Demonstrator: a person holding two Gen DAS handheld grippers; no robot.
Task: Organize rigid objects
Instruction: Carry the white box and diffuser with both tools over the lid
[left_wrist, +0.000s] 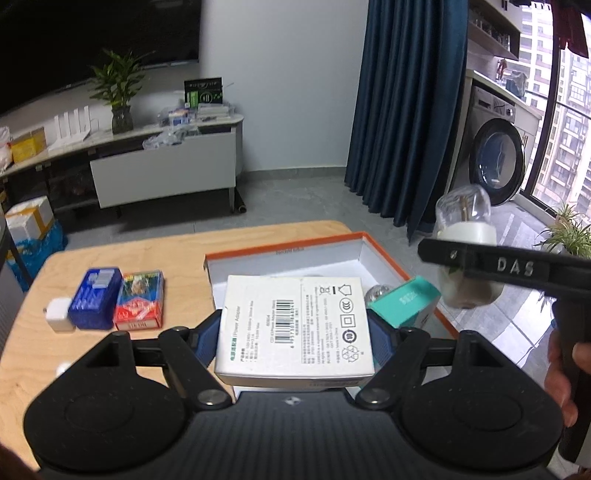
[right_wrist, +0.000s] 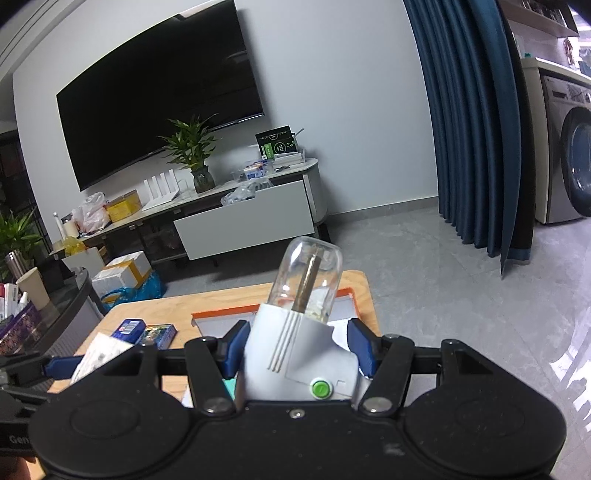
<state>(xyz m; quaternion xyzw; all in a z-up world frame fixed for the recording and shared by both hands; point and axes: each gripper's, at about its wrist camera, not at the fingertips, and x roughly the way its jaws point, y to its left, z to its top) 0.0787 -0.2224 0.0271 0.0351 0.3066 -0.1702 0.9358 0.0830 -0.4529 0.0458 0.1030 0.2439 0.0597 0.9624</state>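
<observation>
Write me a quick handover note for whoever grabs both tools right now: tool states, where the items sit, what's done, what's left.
Left tool: shut on the white power adapter box, held above the orange-rimmed tray.
Right tool: shut on the white device with a clear dome, held in the air over the tray's far right side.
Done: teal box and a small clear bulb already lie in the tray.
Left: set down both held items; blue box, red card pack and white charger cube wait on the wooden table.

Matt white cardboard adapter box (left_wrist: 295, 325); smooth pale wooden table (left_wrist: 110, 258); glossy clear-domed white plastic device (right_wrist: 295, 339); glossy tiled floor (right_wrist: 443, 258).
</observation>
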